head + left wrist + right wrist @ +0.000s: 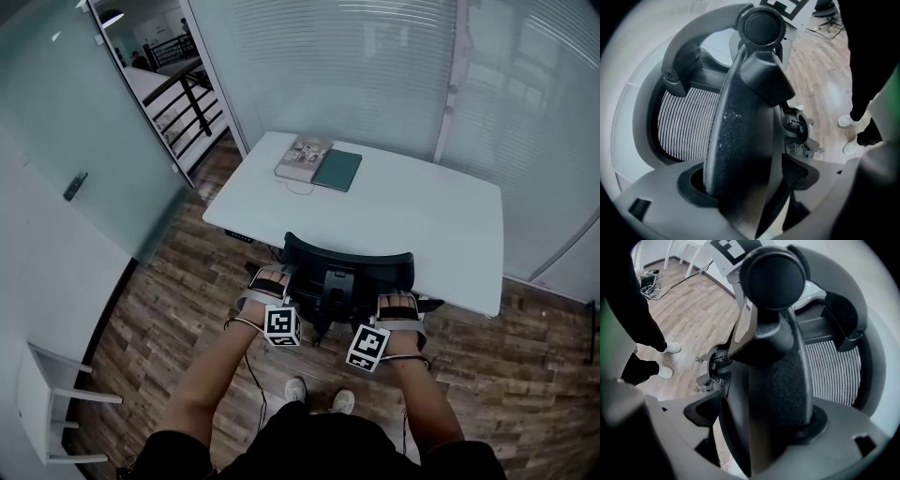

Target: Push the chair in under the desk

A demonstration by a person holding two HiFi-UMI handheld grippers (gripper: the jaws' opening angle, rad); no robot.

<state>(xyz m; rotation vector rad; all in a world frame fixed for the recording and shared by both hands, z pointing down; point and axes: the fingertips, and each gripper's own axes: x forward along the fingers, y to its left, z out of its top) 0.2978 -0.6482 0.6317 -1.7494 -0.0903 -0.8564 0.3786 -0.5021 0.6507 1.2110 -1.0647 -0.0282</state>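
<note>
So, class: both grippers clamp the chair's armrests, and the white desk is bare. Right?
Not bare: the head view shows a book and a green notebook lying on the desk. The left gripper and right gripper do clamp the chair's armrests.

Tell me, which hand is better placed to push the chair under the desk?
Neither clearly: the left gripper is shut on the left armrest, the right gripper on the right armrest, either side of the chair back, facing the desk. One alone would probably swing it; push with both.

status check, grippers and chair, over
Left gripper, right gripper shut on chair armrests. Chair back close to desk edge. No blocker seen.
</note>
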